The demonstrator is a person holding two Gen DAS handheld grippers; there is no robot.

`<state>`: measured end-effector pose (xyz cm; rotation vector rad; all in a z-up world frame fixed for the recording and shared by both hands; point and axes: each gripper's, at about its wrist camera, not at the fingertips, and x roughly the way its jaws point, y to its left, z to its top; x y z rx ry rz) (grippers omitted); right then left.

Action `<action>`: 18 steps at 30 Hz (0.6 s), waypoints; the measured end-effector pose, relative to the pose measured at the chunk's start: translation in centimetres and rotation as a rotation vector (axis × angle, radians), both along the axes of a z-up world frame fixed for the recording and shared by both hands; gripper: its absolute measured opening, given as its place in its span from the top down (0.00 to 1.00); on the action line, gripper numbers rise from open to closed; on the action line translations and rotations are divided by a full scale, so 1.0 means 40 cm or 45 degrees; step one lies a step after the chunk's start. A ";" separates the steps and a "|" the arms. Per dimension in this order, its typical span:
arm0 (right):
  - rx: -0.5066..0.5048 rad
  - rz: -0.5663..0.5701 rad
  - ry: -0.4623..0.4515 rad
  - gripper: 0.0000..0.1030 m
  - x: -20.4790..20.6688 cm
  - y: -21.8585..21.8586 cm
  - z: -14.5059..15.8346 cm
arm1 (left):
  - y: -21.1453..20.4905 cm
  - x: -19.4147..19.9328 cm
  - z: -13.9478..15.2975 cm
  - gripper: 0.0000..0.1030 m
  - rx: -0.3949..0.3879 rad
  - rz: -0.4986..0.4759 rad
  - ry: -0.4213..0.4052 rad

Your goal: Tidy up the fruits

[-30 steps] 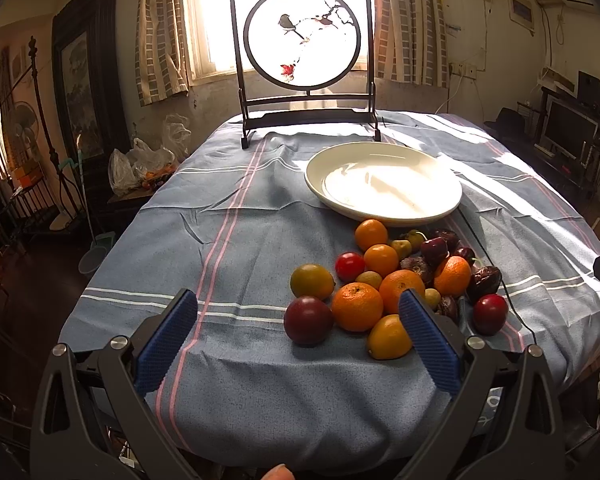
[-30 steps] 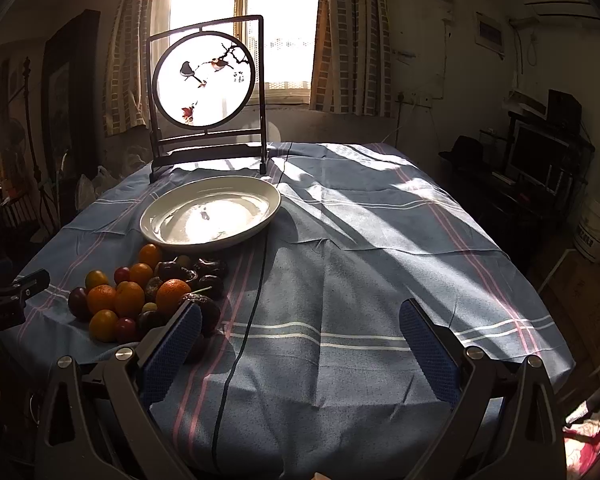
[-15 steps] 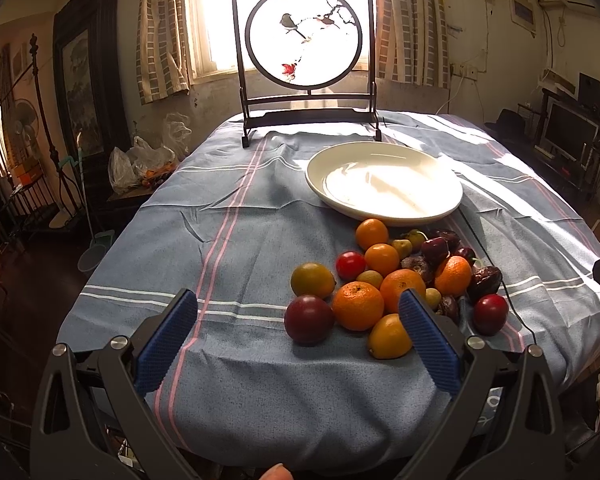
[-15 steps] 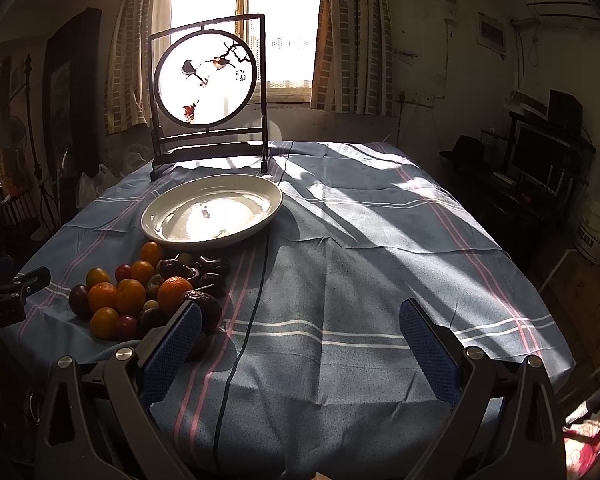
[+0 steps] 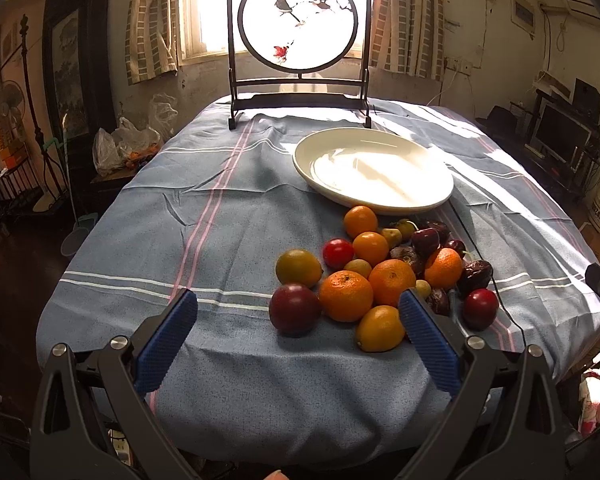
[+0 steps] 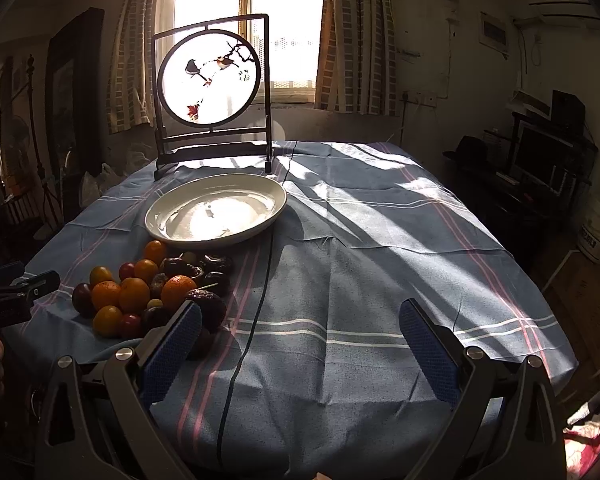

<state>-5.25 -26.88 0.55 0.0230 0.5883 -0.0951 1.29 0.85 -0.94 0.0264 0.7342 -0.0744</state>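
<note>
Straight ahead in the left wrist view, the left gripper (image 5: 298, 312) hangs above the near edge of a table covered in a blue striped cloth (image 5: 204, 240), its blue-padded fingers (image 5: 166, 338) spread wide and gripping nothing. A pile of fruit (image 5: 380, 272) lies on the cloth at about two o'clock from the gripper: oranges, a dark red plum (image 5: 295, 309), a yellow-green lemon (image 5: 299, 267), a small red tomato (image 5: 338, 253) and dark wrinkled dates. One yellow-orange fruit (image 5: 380, 328) sits just beside the right-hand pad. Beyond the pile, at one o'clock, a white plate (image 5: 324, 176) holds no fruit. At twelve o'clock, at the far end of the table, stands a dark-framed round screen (image 5: 298, 24) painted with birds on a branch, backlit by a window.

Now the right wrist view. The right gripper (image 6: 300, 336) also hangs over the near edge of the cloth (image 6: 380, 260), its pads far apart and bare cloth between them. The fruit pile (image 6: 152, 284) lies at ten o'clock, with a dark date (image 6: 210, 306) just behind the left-hand pad. The plate (image 6: 276, 208) sits at eleven o'clock, and the bird screen (image 6: 210, 76) stands behind it. A thin dark cable (image 6: 256, 312) runs along the cloth. At nine o'clock, the left gripper (image 6: 16, 284) shows at the frame's edge.
</note>
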 end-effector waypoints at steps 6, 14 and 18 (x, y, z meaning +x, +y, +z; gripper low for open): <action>0.002 0.005 0.002 0.04 0.001 0.002 0.000 | 0.000 0.001 -0.010 0.04 -0.084 -0.091 0.016; 0.004 0.012 -0.010 0.04 -0.002 0.008 0.007 | -0.016 -0.014 -0.034 0.04 -0.112 -0.041 0.051; 0.006 0.015 -0.017 0.04 -0.005 0.005 0.008 | -0.024 -0.058 -0.031 0.05 -0.123 -0.022 0.042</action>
